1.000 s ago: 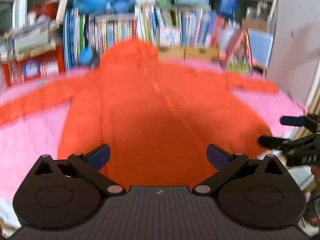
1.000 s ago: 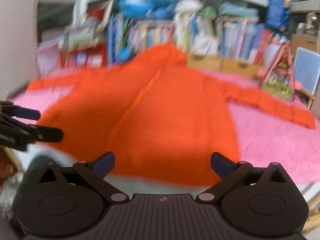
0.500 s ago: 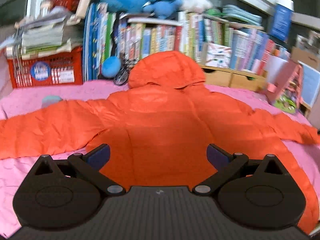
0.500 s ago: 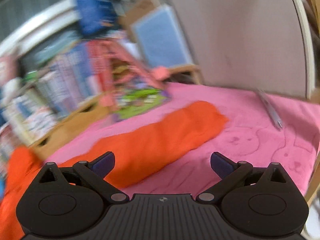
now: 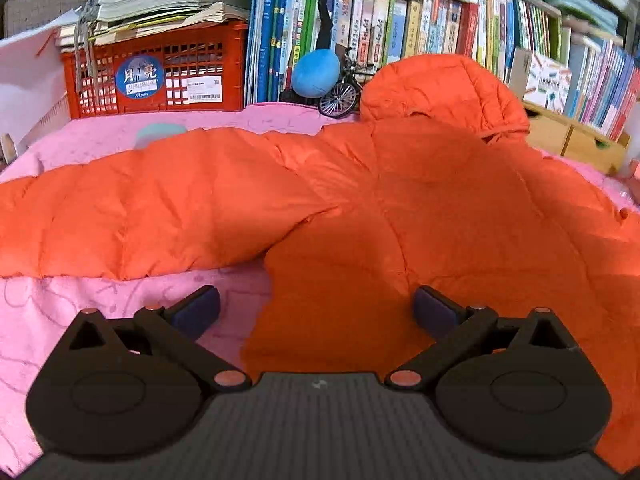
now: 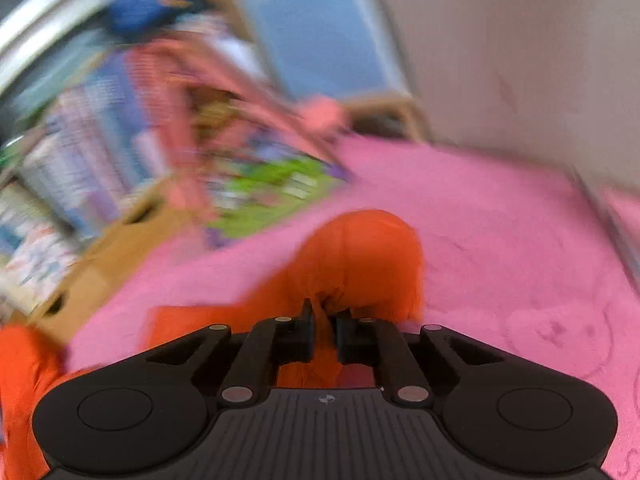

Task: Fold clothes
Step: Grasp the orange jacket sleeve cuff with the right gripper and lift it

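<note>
An orange hooded puffer jacket point(image 5: 400, 208) lies flat on a pink blanket point(image 5: 112, 300), its hood toward the bookshelf and one sleeve point(image 5: 140, 208) stretched out to the left. My left gripper point(image 5: 316, 308) hovers open over the jacket's side, just under that sleeve, with nothing between its fingers. In the blurred right wrist view, my right gripper point(image 6: 323, 334) is shut on the jacket's other sleeve point(image 6: 360, 256) near its cuff, orange fabric bunched between the pads.
A red crate point(image 5: 156, 72) under stacked papers, rows of books point(image 5: 420, 24), a blue ball point(image 5: 316, 72) and a toy bicycle point(image 5: 340, 96) stand behind the jacket. A wooden box point(image 6: 100, 248), a toy point(image 6: 276, 188) and a wall point(image 6: 520, 52) border the right side.
My left gripper has moved left and closer to the jacket, toward its left sleeve. My right gripper swung over to the right sleeve and shut on it near the cuff.
</note>
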Motion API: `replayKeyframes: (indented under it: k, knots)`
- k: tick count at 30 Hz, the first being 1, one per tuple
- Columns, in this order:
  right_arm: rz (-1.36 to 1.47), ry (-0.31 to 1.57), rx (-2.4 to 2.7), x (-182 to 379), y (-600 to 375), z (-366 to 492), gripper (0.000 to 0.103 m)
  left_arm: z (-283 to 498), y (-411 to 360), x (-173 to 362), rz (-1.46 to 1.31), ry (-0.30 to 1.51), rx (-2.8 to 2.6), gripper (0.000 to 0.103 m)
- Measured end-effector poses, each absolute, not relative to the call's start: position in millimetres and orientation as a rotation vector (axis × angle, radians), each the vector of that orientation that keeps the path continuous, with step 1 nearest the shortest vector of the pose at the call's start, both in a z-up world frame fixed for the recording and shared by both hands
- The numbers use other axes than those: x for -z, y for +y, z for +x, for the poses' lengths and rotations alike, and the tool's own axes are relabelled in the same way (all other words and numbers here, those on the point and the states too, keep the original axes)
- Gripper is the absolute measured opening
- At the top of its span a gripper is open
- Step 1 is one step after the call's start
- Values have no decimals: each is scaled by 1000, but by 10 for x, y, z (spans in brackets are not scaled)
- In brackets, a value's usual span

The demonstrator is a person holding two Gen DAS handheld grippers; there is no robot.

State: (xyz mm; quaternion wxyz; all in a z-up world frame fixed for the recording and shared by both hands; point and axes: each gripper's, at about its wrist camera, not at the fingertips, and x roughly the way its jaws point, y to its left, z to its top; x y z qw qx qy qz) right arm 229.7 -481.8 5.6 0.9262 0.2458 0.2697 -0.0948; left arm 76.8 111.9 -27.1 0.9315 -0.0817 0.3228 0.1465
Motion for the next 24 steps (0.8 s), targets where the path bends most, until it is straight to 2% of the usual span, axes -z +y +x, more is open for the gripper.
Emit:
replayKeyframes:
  k: [4, 8, 14, 19, 20, 22, 23, 24]
  knots:
    - [371, 430, -109, -668, -3777, 2128, 11, 785, 1105, 264, -160, 666, -305, 103]
    - [309, 398, -497, -928, -2525, 2086, 12, 808, 1156, 253, -186, 656, -296, 103]
    - [210, 576, -802, -424, -934, 2180, 16, 773, 1181, 243, -213, 644, -284, 103]
    - [168, 731, -823, 17, -591, 2296, 21, 752, 1204, 242, -234, 633, -277, 103]
    - [176, 737, -835, 19, -636, 2280, 26, 755, 1201, 241, -234, 633, -277, 103]
    - [191, 747, -859, 24, -725, 2248, 51, 759, 1186, 244, -228, 636, -280, 103]
    - [199, 752, -871, 26, -770, 2232, 69, 760, 1182, 246, -225, 638, -281, 103]
    - [204, 746, -877, 9, -829, 2213, 76, 762, 1179, 247, -223, 639, -283, 103]
